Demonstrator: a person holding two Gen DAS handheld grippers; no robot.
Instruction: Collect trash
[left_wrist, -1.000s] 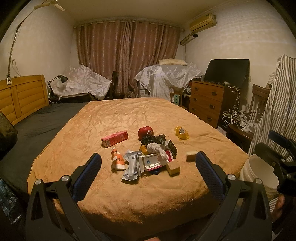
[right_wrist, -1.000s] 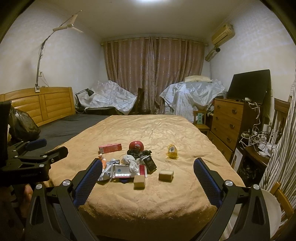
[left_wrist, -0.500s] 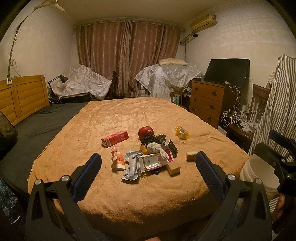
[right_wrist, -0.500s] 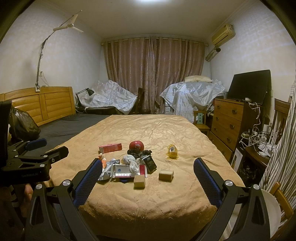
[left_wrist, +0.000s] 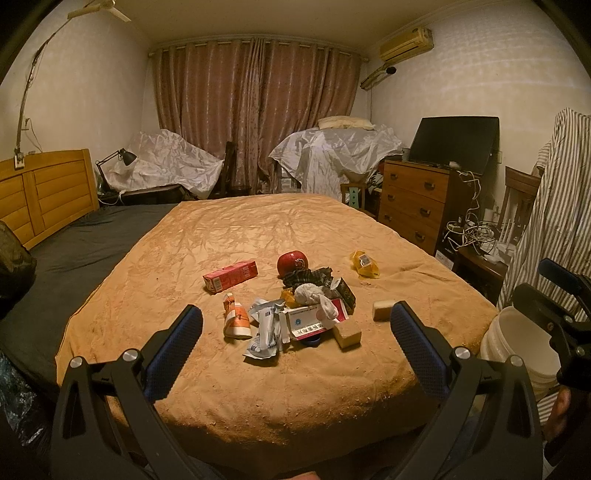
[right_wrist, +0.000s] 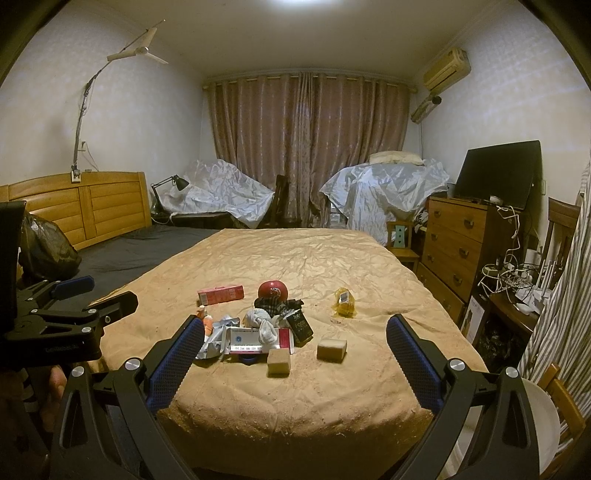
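Observation:
A pile of trash (left_wrist: 295, 314) lies on the orange bedspread (left_wrist: 258, 236) near the foot of the bed: crumpled wrappers, a white medicine box (left_wrist: 308, 325), a pink carton (left_wrist: 231, 276), an orange-and-white bottle (left_wrist: 235, 320), a red apple (left_wrist: 293, 261), a yellow wrapper (left_wrist: 364, 263) and two tan blocks (left_wrist: 347, 334). The pile also shows in the right wrist view (right_wrist: 258, 328). My left gripper (left_wrist: 295, 347) is open and empty, short of the pile. My right gripper (right_wrist: 293, 363) is open and empty, held off the bed's foot.
A white bucket (left_wrist: 517, 343) stands on the floor right of the bed, also low in the right wrist view (right_wrist: 543, 421). A wooden dresser (left_wrist: 417, 206) with a TV, tangled cables (left_wrist: 476, 232), a headboard (left_wrist: 44, 192) and a dark bag (right_wrist: 48, 251) surround the bed.

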